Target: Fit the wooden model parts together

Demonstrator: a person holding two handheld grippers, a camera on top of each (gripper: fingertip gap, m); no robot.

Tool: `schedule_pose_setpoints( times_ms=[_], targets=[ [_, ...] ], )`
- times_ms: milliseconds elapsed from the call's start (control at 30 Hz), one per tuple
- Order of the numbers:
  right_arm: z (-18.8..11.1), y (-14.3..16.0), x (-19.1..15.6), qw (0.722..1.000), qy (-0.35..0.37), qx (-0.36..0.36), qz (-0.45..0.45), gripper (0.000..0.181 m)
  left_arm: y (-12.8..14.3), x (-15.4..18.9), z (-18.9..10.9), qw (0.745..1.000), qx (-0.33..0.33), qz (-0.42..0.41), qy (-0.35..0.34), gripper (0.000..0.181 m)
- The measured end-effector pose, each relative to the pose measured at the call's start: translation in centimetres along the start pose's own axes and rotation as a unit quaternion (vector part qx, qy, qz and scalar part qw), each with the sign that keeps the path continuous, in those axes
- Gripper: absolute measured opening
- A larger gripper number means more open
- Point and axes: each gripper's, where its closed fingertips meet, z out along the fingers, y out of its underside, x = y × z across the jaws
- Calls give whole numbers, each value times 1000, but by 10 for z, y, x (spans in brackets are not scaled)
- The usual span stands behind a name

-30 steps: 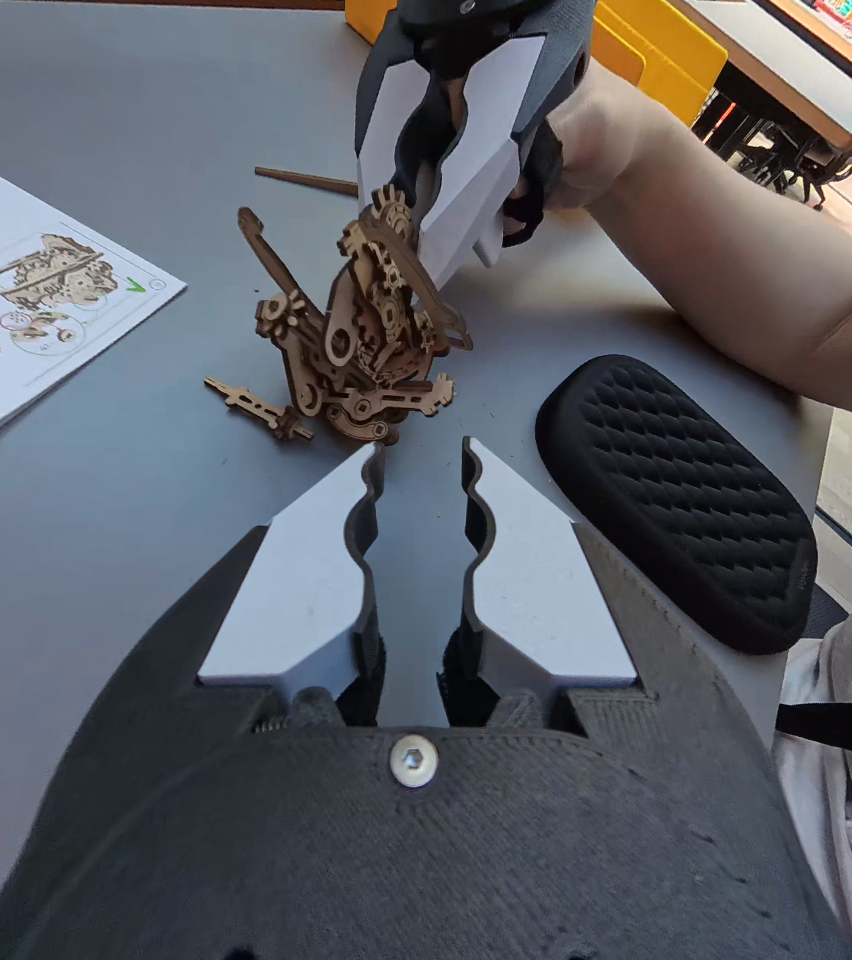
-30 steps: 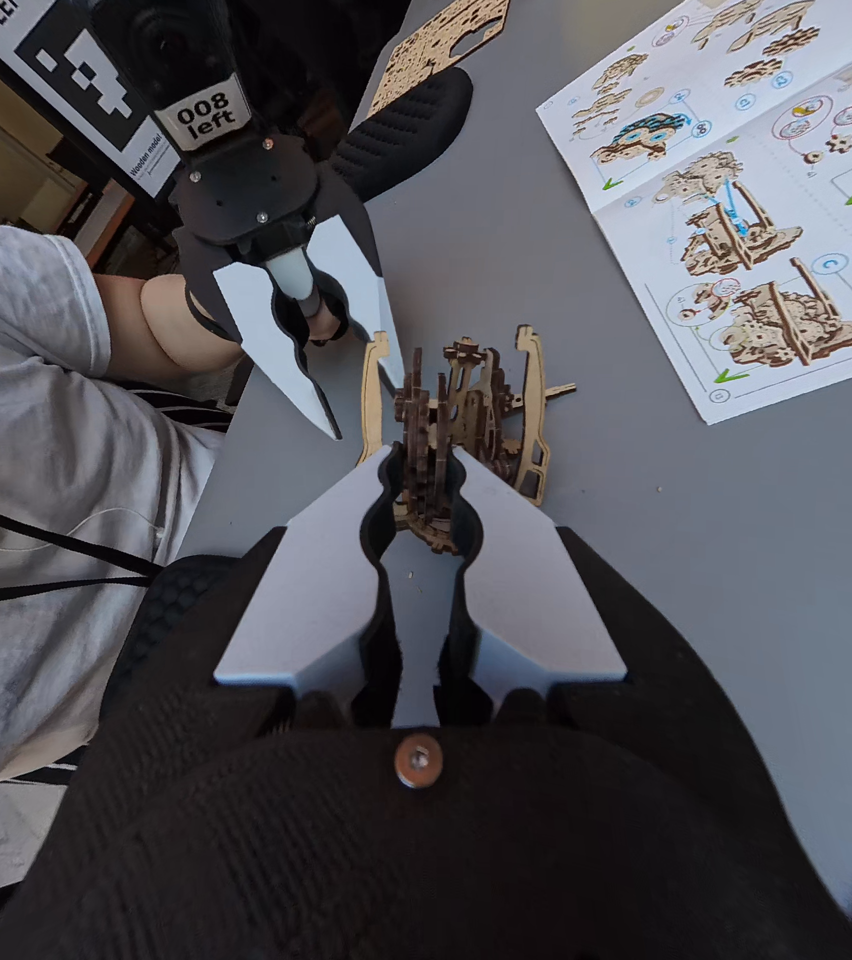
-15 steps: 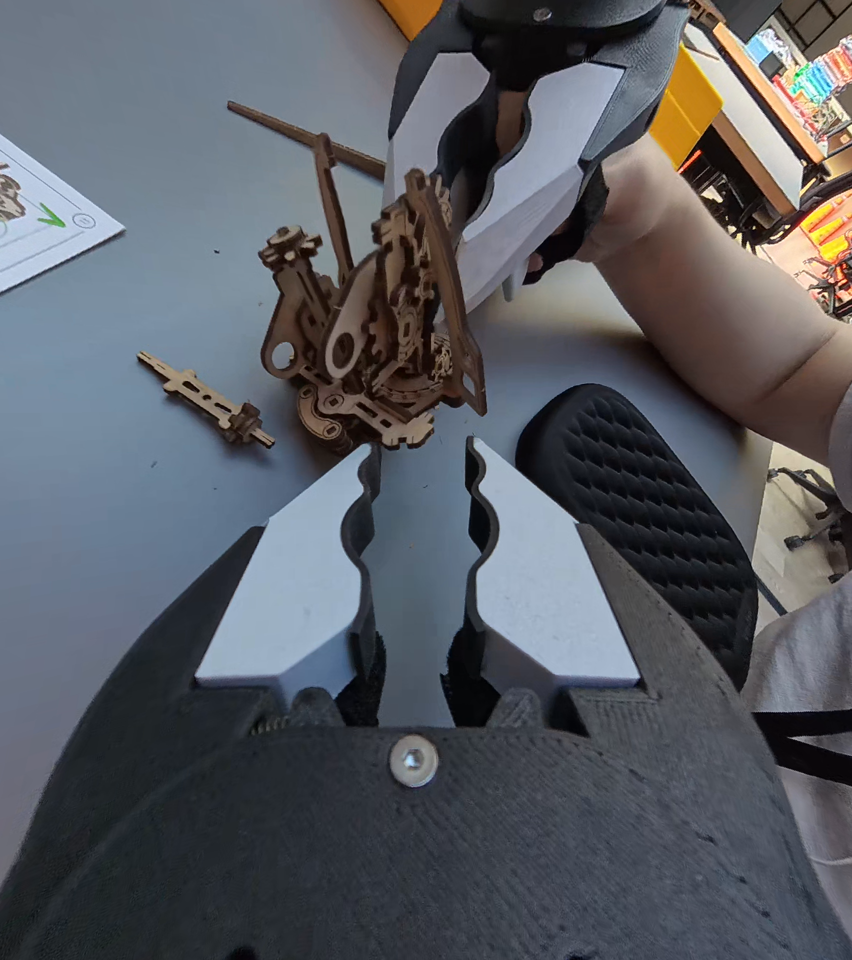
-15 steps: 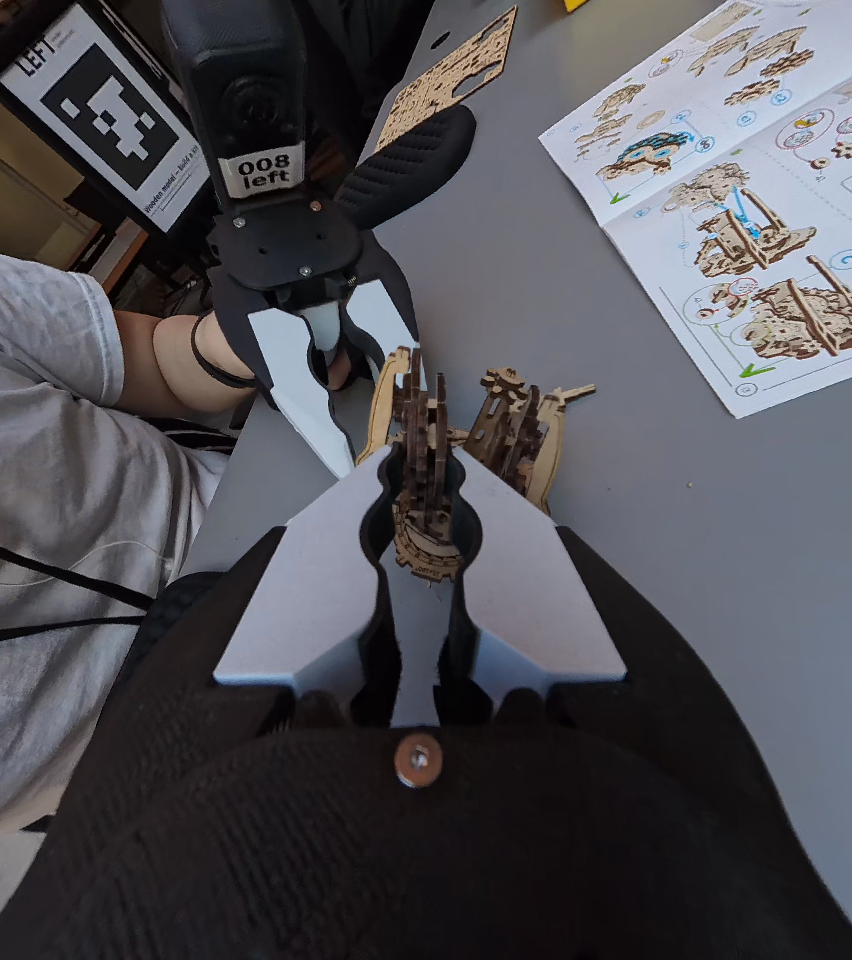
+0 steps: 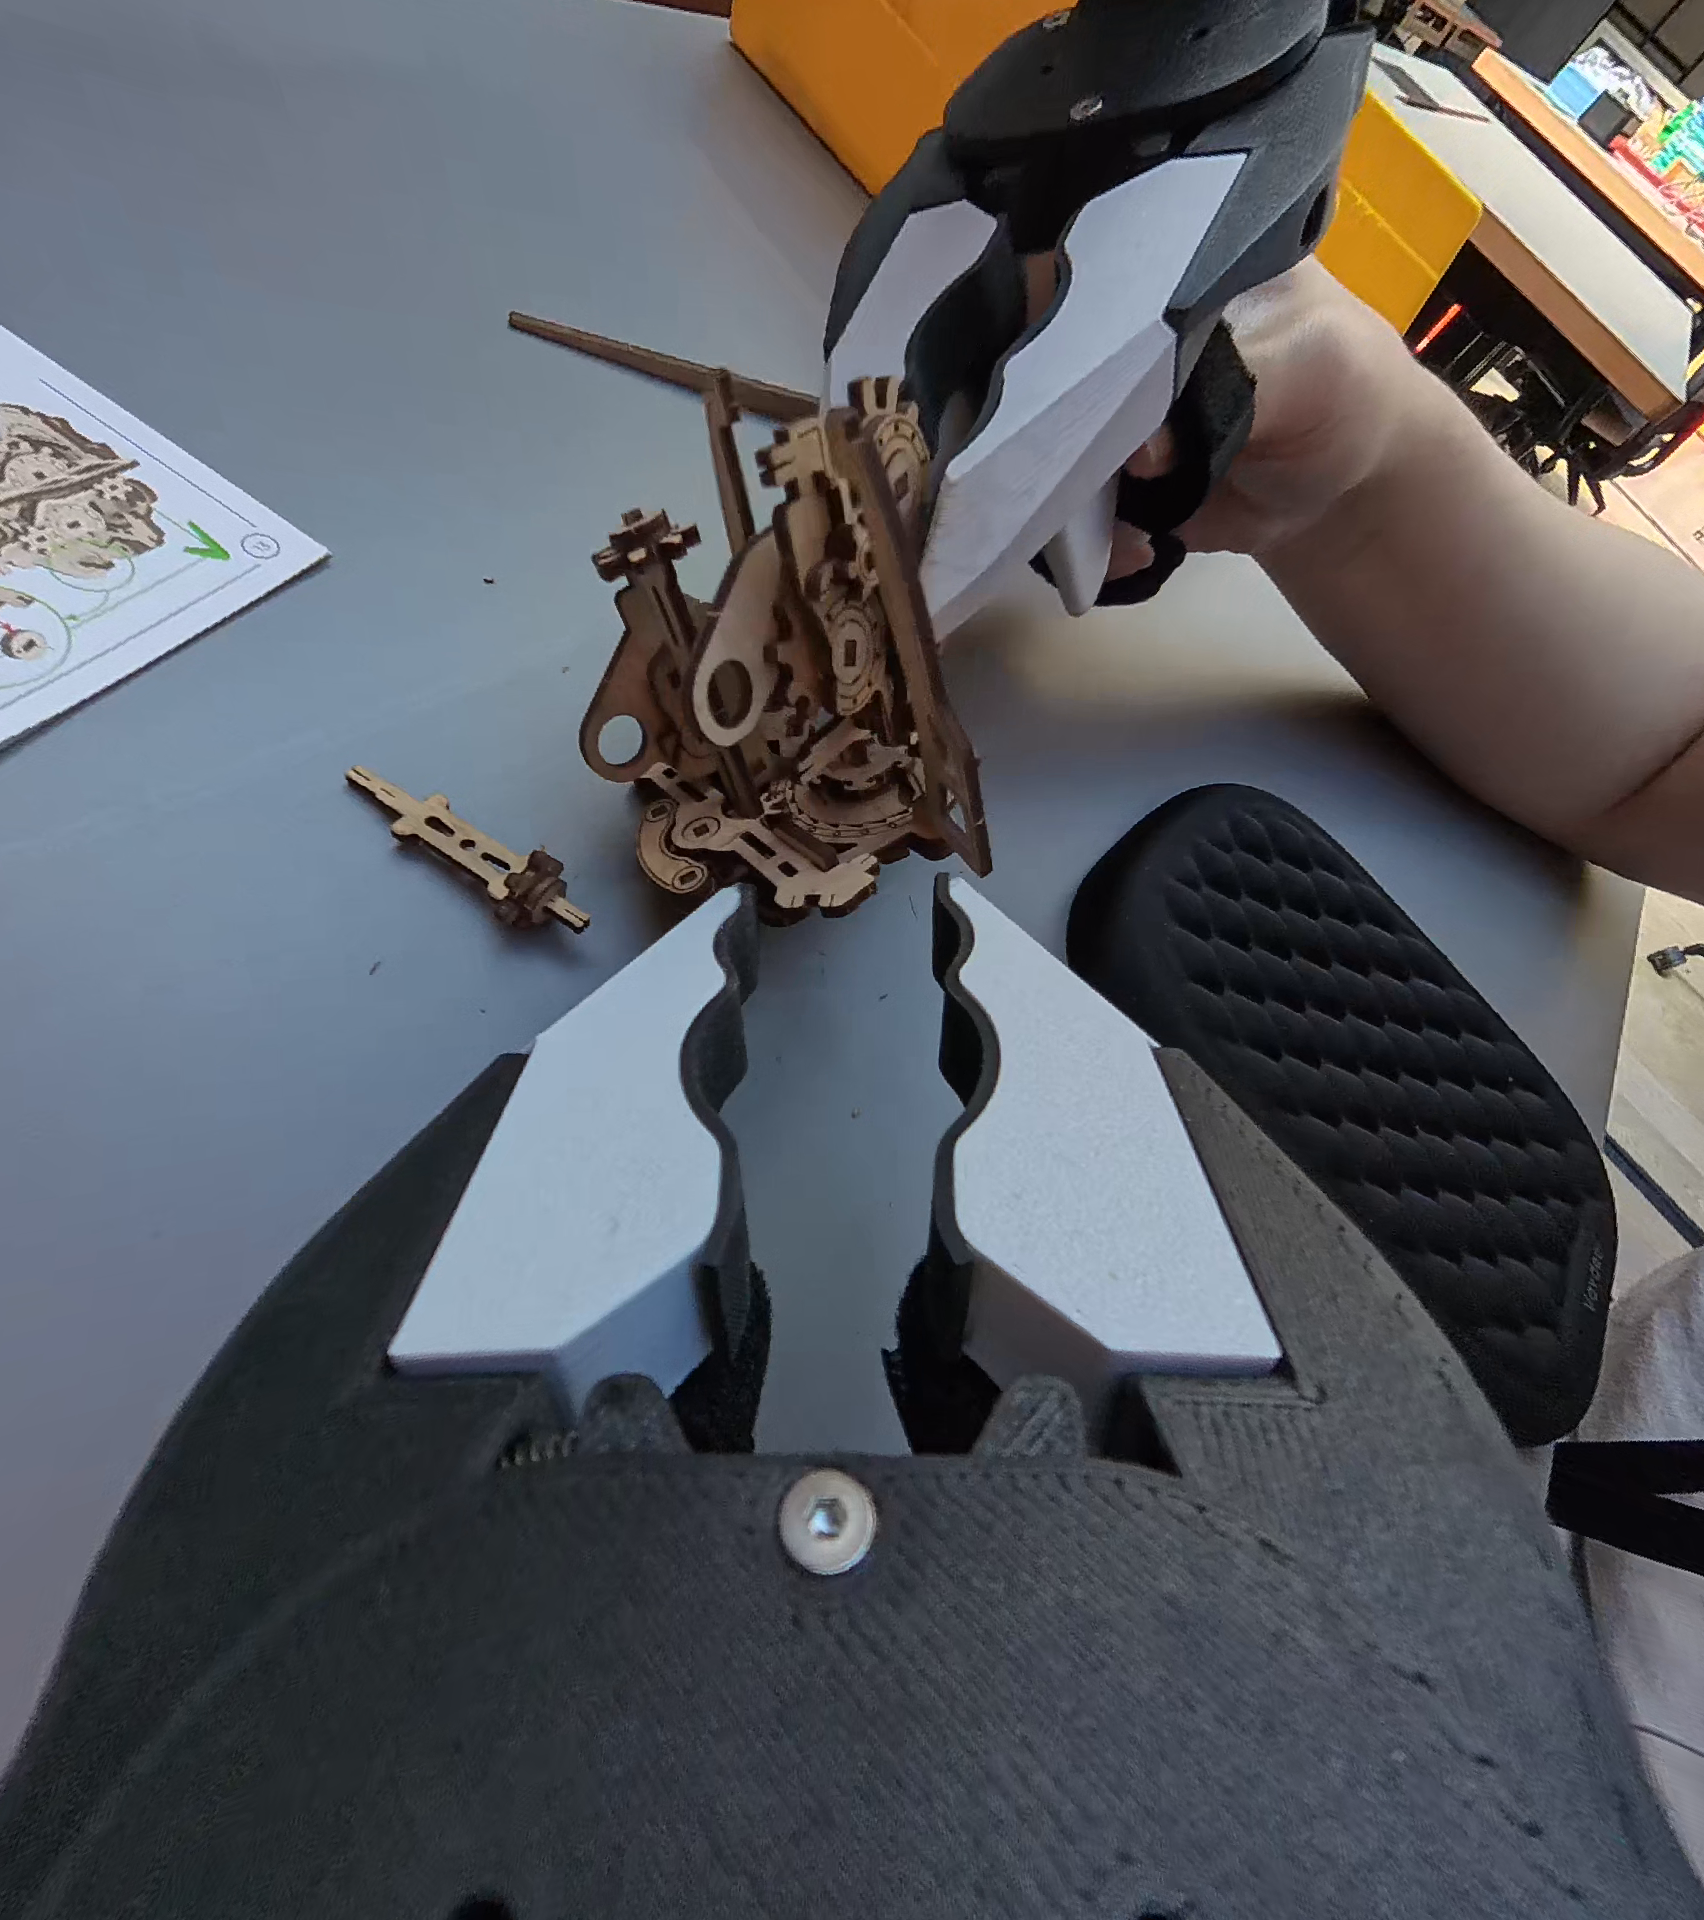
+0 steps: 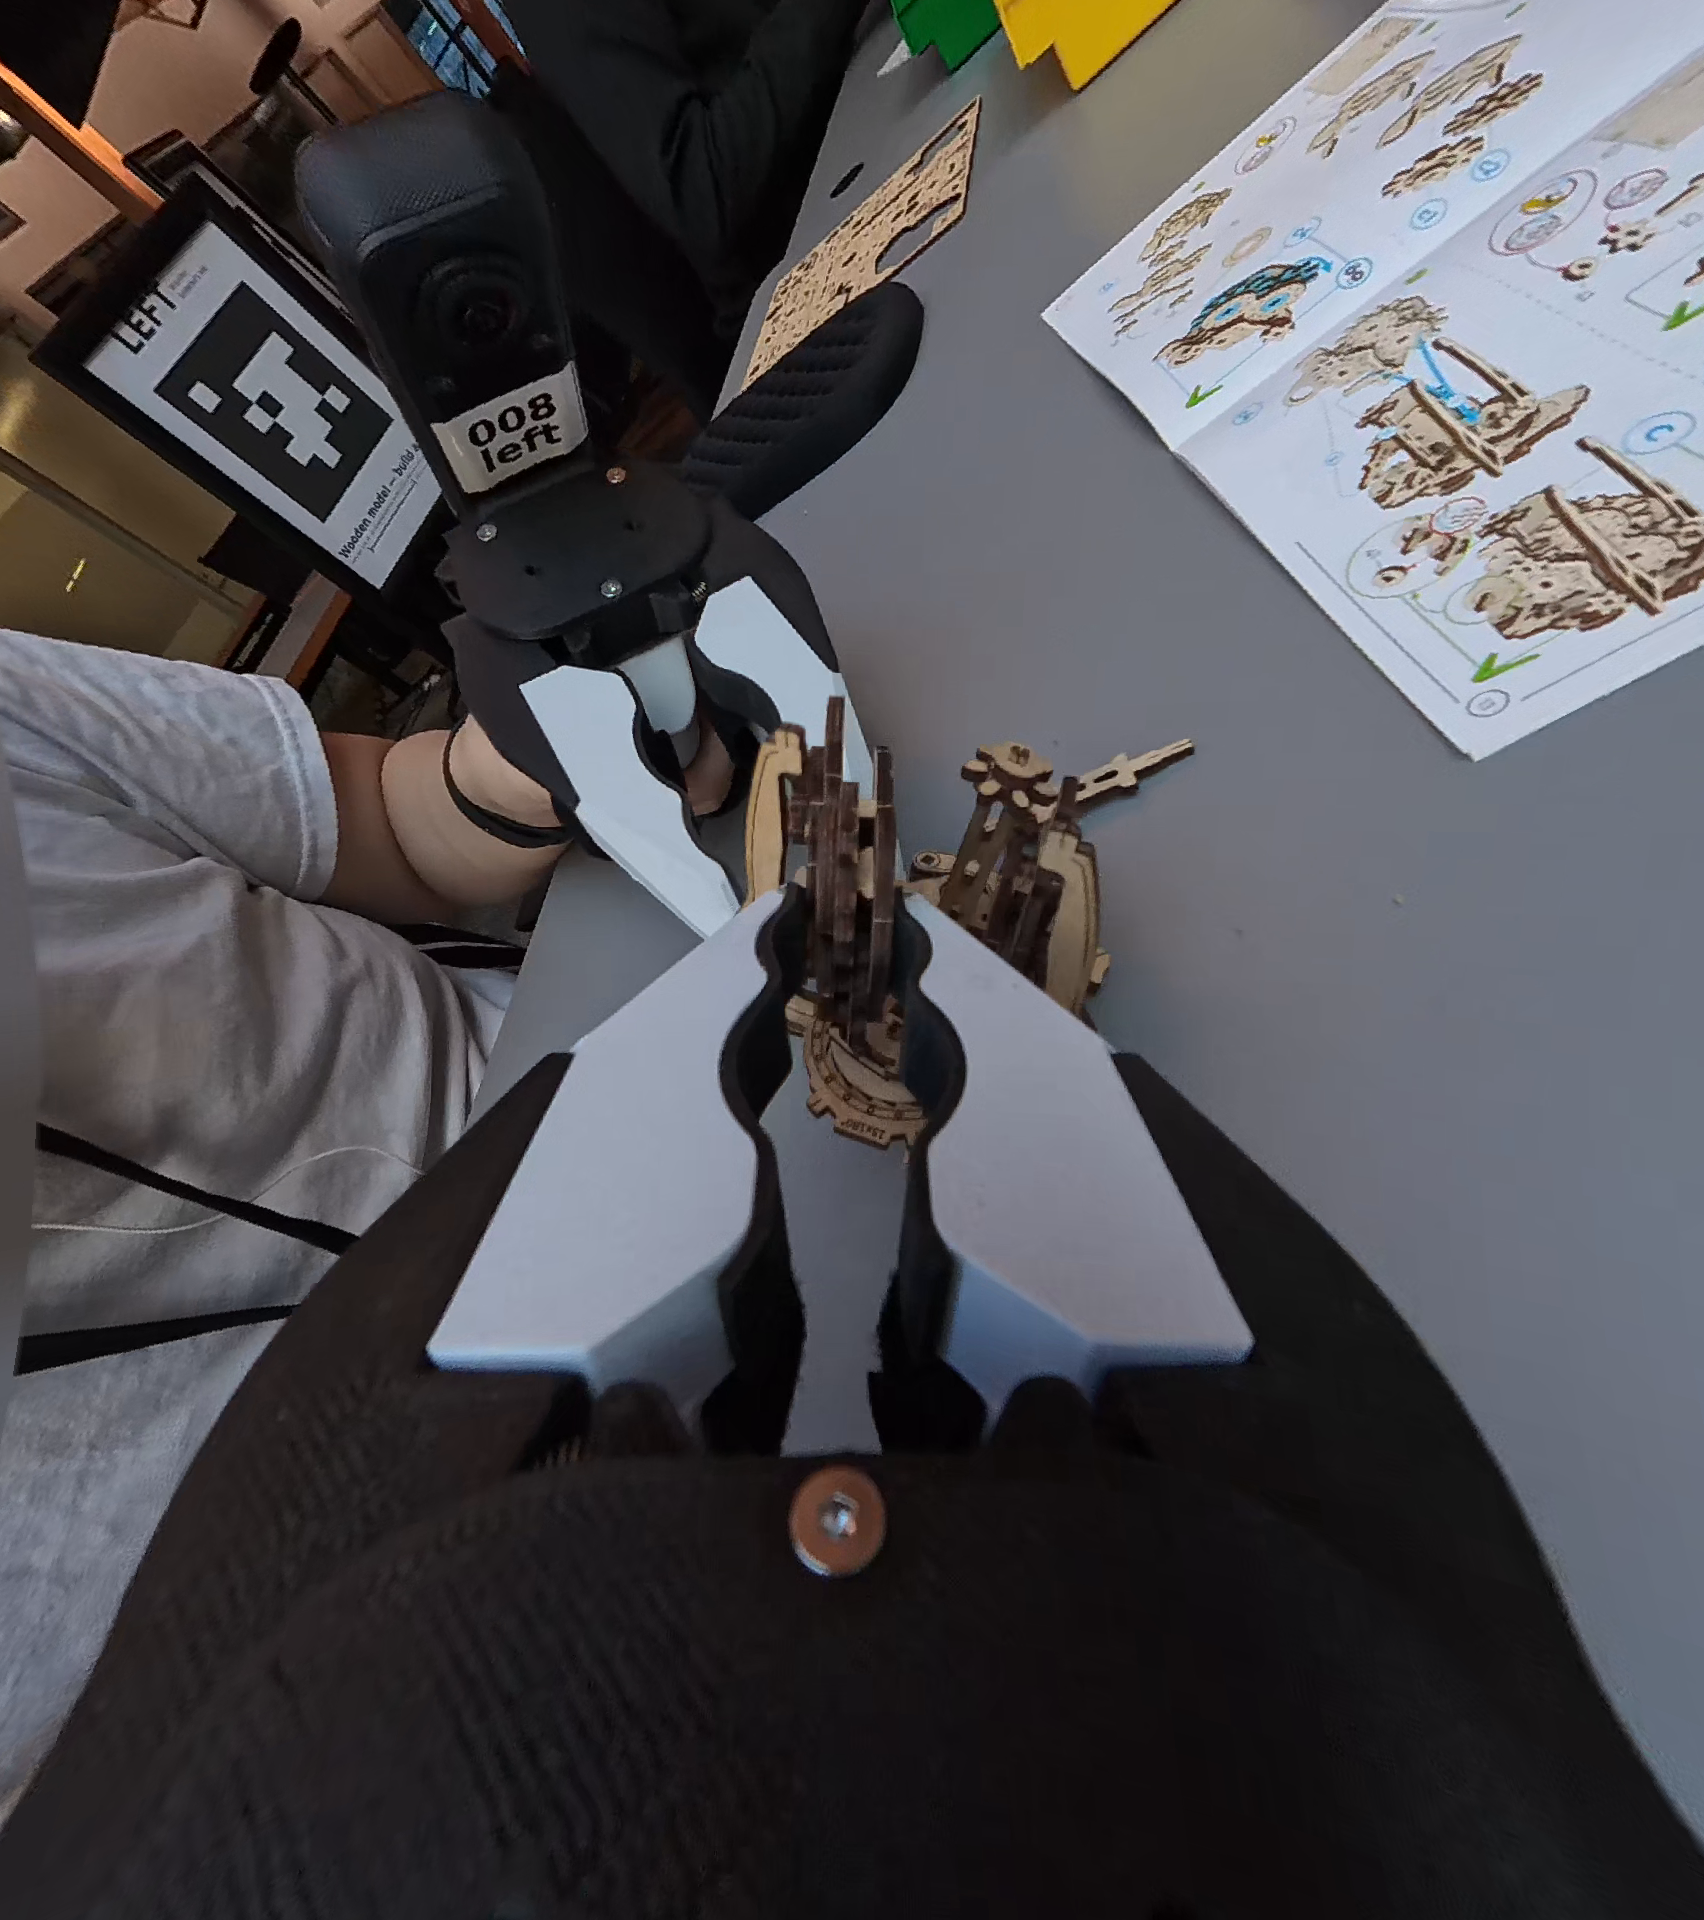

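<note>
Right gripper (image 6: 843,935): clamped on model (image 5: 806,686), now tipped more upright.
Left gripper (image 5: 840,904): fingers apart, empty, just beside model.
Axle (image 5: 469,847): loose beside model, unfitted.

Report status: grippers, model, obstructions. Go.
Right gripper shut on wooden model. Left gripper open, empty, just short of it. Loose axle piece beside model.

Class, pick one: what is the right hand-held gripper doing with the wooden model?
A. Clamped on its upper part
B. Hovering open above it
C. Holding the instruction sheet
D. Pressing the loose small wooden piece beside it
A: in the right wrist view, the right hand-held gripper is shut on the wooden model, whose layered plates sit squeezed between its fingers.
</note>
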Motion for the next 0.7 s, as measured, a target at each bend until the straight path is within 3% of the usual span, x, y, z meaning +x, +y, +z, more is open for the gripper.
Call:
schedule_pose_setpoints(
  times_ms=[367,700],
  targets=[
    [4,12,1,999,-8,-21,34,13,-1,5,4,998,8,59,-27,37],
    [3,9,3,999,48,18,-11,13,-4,4,6,998,17,51,-33,45]
  ],
)
